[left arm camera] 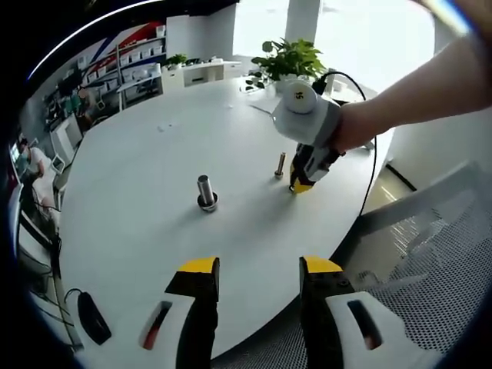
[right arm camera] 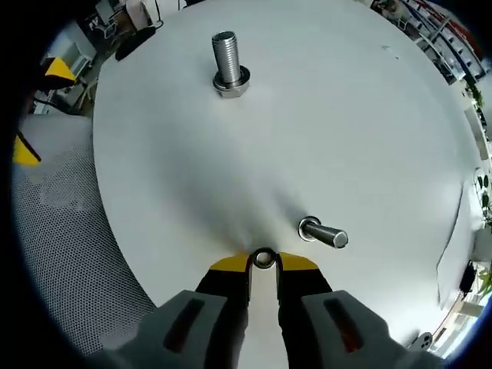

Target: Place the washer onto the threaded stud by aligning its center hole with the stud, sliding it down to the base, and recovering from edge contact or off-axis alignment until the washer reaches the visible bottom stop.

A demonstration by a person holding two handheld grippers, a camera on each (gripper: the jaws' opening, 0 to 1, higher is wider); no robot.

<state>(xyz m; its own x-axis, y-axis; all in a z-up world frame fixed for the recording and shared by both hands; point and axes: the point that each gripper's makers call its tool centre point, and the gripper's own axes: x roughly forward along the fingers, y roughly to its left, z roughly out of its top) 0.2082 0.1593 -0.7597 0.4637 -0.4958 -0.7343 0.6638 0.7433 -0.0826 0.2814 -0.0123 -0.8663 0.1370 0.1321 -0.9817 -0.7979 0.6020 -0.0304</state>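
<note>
between the right gripper (right arm camera: 263, 265)'s yellow-tipped jaws a small washer (right arm camera: 263, 258) sits pinched at the white table (right arm camera: 346, 115); a smaller bolt (right arm camera: 323, 234) stands just beside, the threaded stud (right arm camera: 228, 65) well apart. left gripper (left arm camera: 257, 270) hangs open over the table edge.

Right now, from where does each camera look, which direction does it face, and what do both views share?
Left gripper view: rides the open left gripper, looks across the white table at the right gripper; a person's forearm shows.
Right gripper view: rides the right gripper, looks down at the table, tips closed on the washer.
Shared: large stud, small bolt.
</note>
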